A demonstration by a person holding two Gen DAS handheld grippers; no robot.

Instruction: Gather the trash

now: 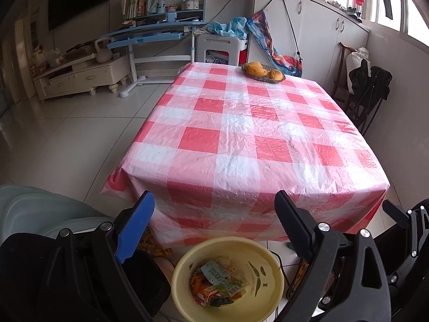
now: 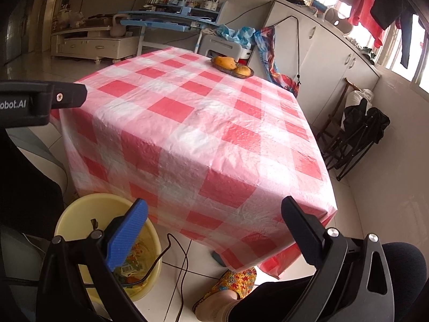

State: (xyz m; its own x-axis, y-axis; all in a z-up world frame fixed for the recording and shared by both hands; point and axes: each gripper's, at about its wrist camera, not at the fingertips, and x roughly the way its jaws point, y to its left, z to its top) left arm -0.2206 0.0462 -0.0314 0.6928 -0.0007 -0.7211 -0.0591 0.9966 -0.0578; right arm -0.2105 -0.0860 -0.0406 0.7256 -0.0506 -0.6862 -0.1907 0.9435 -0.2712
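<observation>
A yellow plastic bin (image 1: 185, 257) stands on the floor at the near side of the table, and crumpled snack wrappers (image 1: 218, 281) lie in its bottom. My left gripper (image 1: 214, 209) hovers just above the bin, open, nothing between its fingers. In the right wrist view the same bin (image 2: 77, 209) sits low at the left with wrappers (image 2: 134, 257) inside. My right gripper (image 2: 214, 214) is open and empty, to the right of the bin, over the table's near corner. The red-and-white checked tablecloth (image 1: 241, 134) shows no trash on top.
A wicker basket of mangoes (image 1: 264, 72) rests at the table's far edge. A black cable (image 2: 177, 255) trails across the floor by the bin. The person's patterned slipper (image 2: 233, 281) and dark trouser leg (image 2: 295, 297) lie below the right gripper. Folded chairs (image 2: 354, 139) lean at the right wall.
</observation>
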